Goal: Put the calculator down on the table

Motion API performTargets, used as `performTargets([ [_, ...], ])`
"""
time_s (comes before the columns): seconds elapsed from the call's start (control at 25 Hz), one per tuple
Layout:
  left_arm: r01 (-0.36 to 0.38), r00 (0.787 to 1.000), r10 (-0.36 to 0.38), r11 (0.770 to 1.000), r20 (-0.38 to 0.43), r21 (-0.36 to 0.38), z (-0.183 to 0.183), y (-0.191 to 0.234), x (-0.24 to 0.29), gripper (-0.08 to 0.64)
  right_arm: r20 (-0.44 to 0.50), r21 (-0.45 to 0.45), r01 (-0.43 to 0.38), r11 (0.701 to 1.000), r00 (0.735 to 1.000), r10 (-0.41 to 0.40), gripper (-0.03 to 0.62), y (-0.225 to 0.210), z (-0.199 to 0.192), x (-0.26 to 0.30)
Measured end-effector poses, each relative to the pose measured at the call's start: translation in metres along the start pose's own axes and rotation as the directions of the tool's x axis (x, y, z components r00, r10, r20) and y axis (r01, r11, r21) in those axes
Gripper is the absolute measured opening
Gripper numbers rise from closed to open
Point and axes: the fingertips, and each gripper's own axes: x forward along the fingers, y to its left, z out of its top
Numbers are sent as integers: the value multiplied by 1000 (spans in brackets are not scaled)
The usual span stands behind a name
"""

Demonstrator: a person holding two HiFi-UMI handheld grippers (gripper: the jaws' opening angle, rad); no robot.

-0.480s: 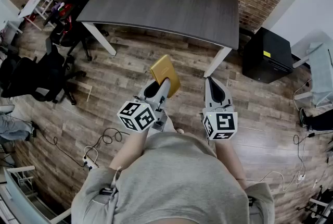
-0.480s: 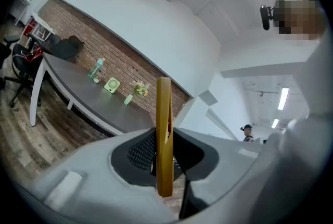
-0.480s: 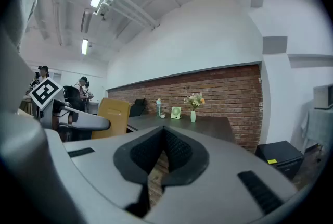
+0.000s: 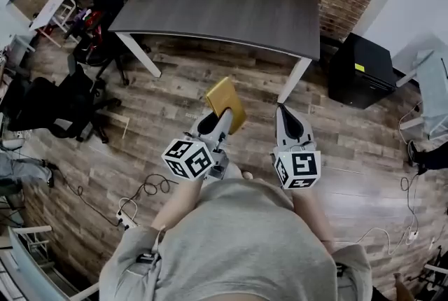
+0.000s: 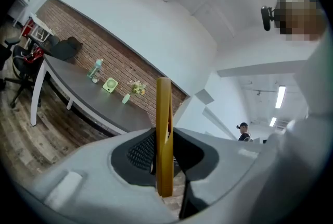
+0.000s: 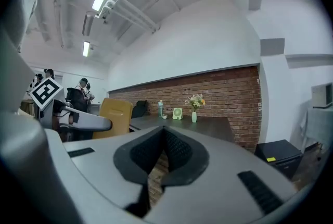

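Yellow calculator (image 4: 225, 101), one, clamped in left gripper (image 4: 218, 117); right gripper (image 4: 285, 112) closed, empty; one table (image 4: 224, 9)

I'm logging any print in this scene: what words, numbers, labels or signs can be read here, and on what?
No readable words or numbers.
Marker cubes: black-and-white square patterns, not text.
Yellow label on the black cabinet: too small to read.
Calculator: no print shows.
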Motion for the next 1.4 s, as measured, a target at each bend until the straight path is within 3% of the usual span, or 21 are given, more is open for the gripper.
performTargets([
  [0.92, 13, 1000, -13, 1000, 18, 0, 5, -4, 1, 87, -14, 22, -90, 996, 996, 90, 3, 15, -4, -4],
  [1.4, 18, 1000, -18, 1000, 15, -7, 14, 17, 36, 87, -38, 20, -77, 997, 996, 77, 3, -4, -10, 32],
])
